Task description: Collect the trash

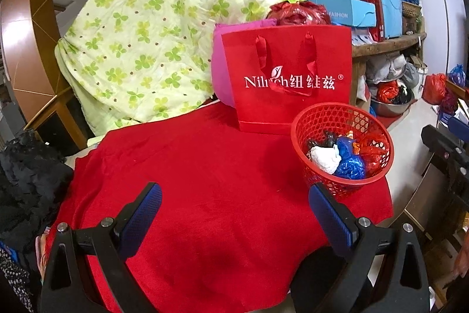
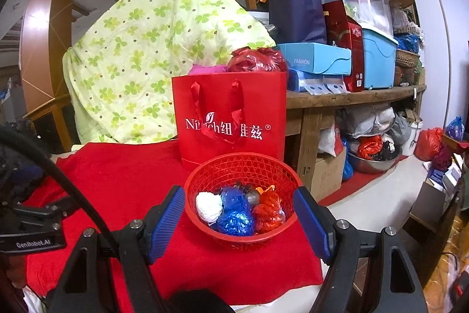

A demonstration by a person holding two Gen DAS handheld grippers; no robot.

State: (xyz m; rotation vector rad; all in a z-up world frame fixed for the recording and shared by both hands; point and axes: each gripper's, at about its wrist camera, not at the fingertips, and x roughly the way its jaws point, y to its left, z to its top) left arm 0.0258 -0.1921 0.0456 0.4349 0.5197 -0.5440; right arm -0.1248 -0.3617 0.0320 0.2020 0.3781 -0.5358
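A red mesh basket (image 2: 244,163) stands on the red cloth (image 2: 123,181) near the table's right edge. It holds crumpled trash: a white wad (image 2: 208,206), blue plastic (image 2: 236,219), red plastic (image 2: 268,211) and a dark piece. My right gripper (image 2: 240,195) is open, and the basket shows between its blue pads (image 2: 168,213), farther ahead and untouched. In the left wrist view the basket (image 1: 325,119) sits just beyond the right pad. My left gripper (image 1: 236,192) is open over bare red cloth (image 1: 205,181), holding nothing.
A red paper bag (image 2: 231,119) with white lettering stands behind the basket, with pink and red plastic sticking out of its top. A green clover quilt (image 2: 152,43) leans behind it. A wooden shelf (image 2: 354,96) with boxes is at right, above a steel bowl (image 2: 373,163) on the floor.
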